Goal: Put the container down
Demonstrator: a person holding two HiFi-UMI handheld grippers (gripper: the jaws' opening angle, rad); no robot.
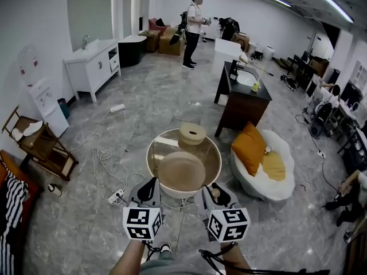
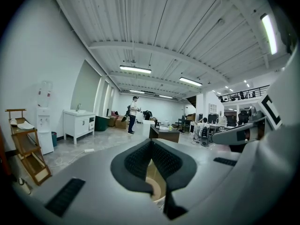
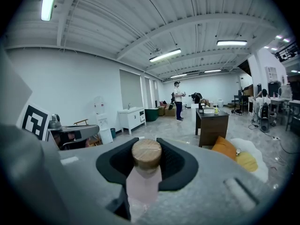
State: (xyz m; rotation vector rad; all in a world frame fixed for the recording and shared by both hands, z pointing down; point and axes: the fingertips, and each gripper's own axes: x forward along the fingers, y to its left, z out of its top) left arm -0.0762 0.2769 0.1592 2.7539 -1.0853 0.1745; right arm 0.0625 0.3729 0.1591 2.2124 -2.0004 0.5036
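Observation:
My right gripper [image 1: 213,189] is shut on a small pale pink container [image 3: 143,175] with a round wooden lid [image 3: 146,153]. The lid pokes up between the dark pads, and in the head view it shows as a small tan knob [image 1: 216,193]. The container hangs just over the near right rim of a round glass table [image 1: 213,153]. My left gripper [image 1: 152,183] hovers at the table's near left rim with its jaws together and nothing in them [image 2: 151,144]. On the table stand a beige lidded pot [image 1: 192,134] and a wide tan disc [image 1: 181,169].
A white shell-shaped seat with orange and yellow cushions [image 1: 261,165] sits right of the table, a dark wooden desk [image 1: 243,99] behind it. A power strip and cables [image 1: 116,196] lie on the floor at left, near a wooden rack [image 1: 40,148]. A person [image 1: 194,30] stands far back.

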